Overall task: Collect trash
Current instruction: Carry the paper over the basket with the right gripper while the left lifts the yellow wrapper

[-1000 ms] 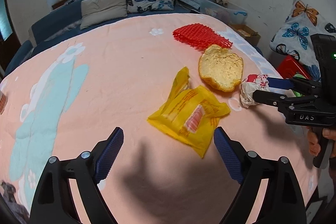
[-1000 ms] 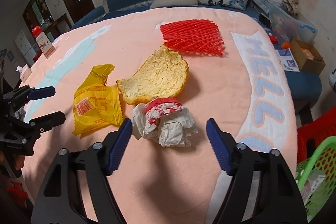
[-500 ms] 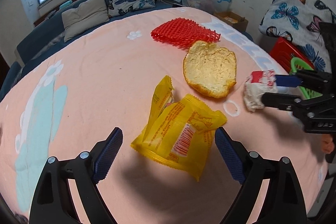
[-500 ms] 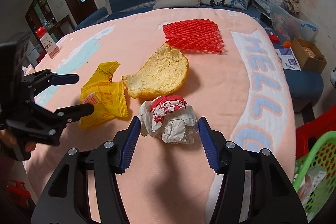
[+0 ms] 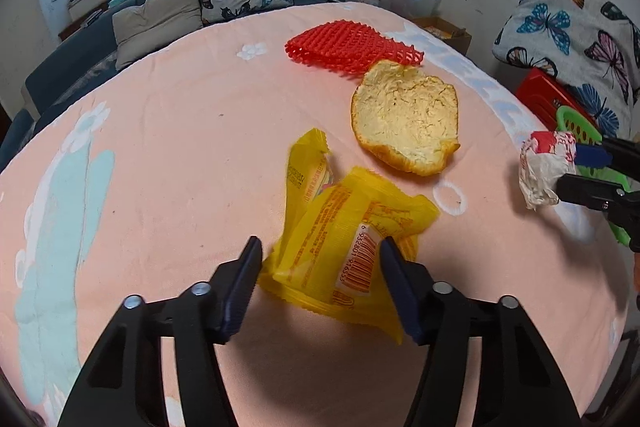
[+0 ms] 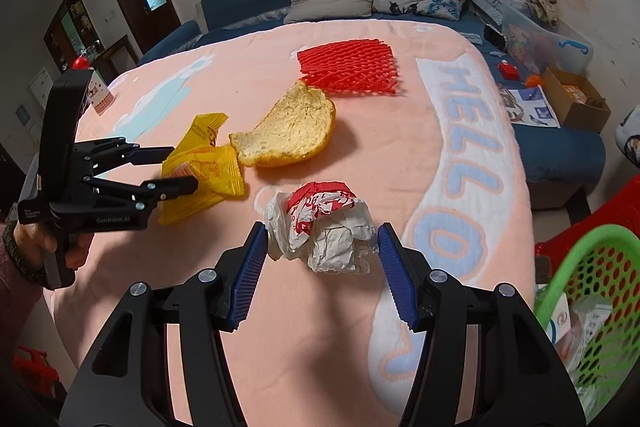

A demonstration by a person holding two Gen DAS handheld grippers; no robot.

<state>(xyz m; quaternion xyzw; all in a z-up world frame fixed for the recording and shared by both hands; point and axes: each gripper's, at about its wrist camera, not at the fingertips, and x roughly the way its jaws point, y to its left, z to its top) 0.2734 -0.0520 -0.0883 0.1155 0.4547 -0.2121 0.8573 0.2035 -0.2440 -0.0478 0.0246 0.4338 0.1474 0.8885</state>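
While both grippers are sitting open, the left gripper (image 5: pixel 320 247) is hugging the light, slippery yellow wrapper (image 5: pixel 344 243) and the right gripper (image 6: pixel 320 239) is hugging the soft paper ball (image 6: pixel 320 227), best pinched across the middle

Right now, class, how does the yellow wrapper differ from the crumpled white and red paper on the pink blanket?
The yellow wrapper is glossy plastic lying fairly flat; the crumpled paper is matte and balled up. The wrapper shows a barcode; the paper carries red print. The wrapper sits between the left gripper fingers, the paper between the right gripper fingers. Both are trash on the blanket, each bracketed by jaws not yet shut.
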